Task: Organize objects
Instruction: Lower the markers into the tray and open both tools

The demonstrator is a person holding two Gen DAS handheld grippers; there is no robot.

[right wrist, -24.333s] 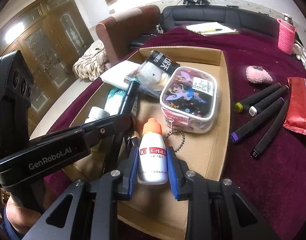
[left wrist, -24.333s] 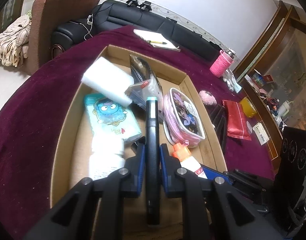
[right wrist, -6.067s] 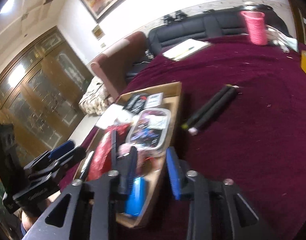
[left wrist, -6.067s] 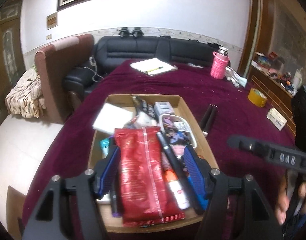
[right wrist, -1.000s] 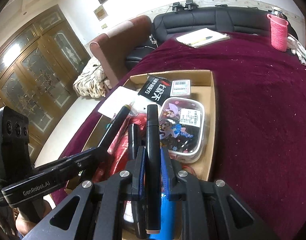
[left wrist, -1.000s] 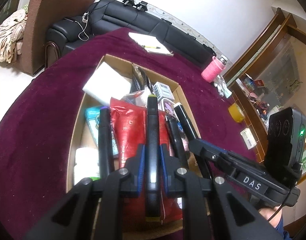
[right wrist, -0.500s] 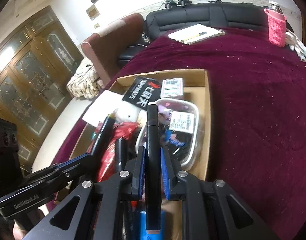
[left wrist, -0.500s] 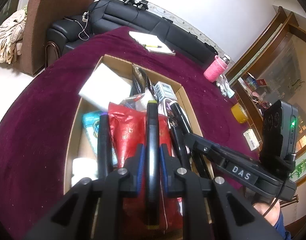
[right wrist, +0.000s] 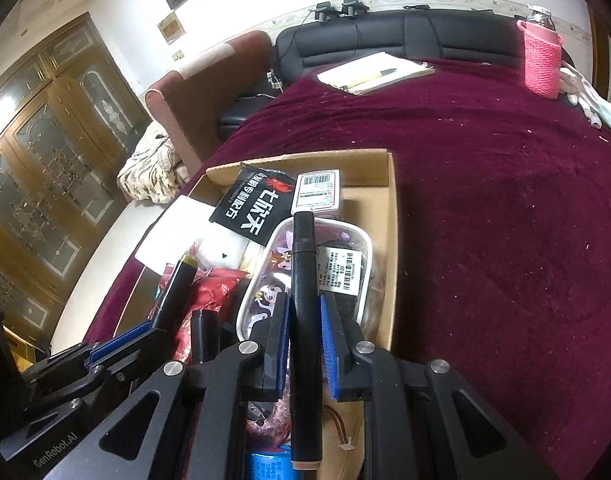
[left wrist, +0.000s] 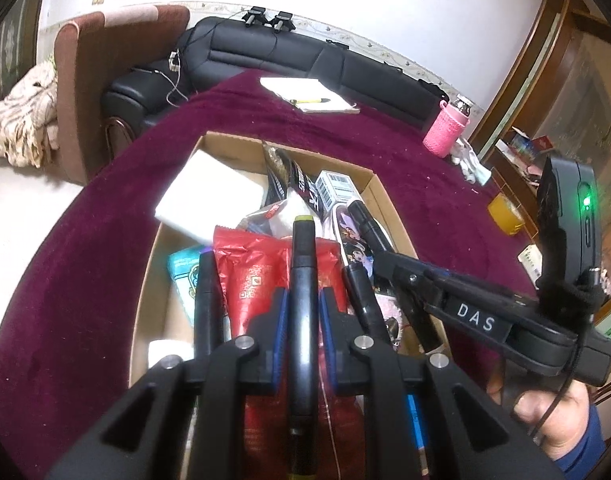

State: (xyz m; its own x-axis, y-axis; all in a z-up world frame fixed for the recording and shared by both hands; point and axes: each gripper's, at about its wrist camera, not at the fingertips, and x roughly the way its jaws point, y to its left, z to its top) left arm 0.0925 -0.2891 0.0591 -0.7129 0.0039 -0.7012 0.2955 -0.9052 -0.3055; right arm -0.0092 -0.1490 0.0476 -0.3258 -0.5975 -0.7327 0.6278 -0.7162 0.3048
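The left gripper (left wrist: 301, 316) has its jaws clamped on a black marker with a yellow-green cap (left wrist: 302, 280). The marker runs lengthwise between the blue pads (left wrist: 280, 320), its capped tip sticking out ahead of them and its rear end reaching back toward the camera. It hangs over the cardboard box (left wrist: 389, 208), above a crinkly red foil packet (left wrist: 249, 268).

The right gripper (right wrist: 301, 320) likewise has its jaws closed on a plain black marker (right wrist: 303, 280), held the same way along the gap between the pads, with a pale end at the rear. Its tip points over a clear, rounded plastic pouch with cartoon print (right wrist: 345, 248) that lies in the box against the right wall.

The box is shallow, brown corrugated card, sitting on a worktop covered in deep maroon velvet cloth (right wrist: 505, 220). Inside it, toward the far end, lie a glossy black packet with white lettering (right wrist: 253, 204), a small white barcoded carton (right wrist: 317, 190) and a flat white pad (left wrist: 209, 200) tilted over the left wall. Two more black markers lie in the box, one left of the red packet (left wrist: 205, 300) and one right of it (left wrist: 361, 296). A teal printed tissue pack (left wrist: 181, 272) peeks out under the left one.

Farther off on the cloth are an open notebook with a pen (left wrist: 309, 96) and a bottle in a pink knitted sleeve (left wrist: 445, 136).
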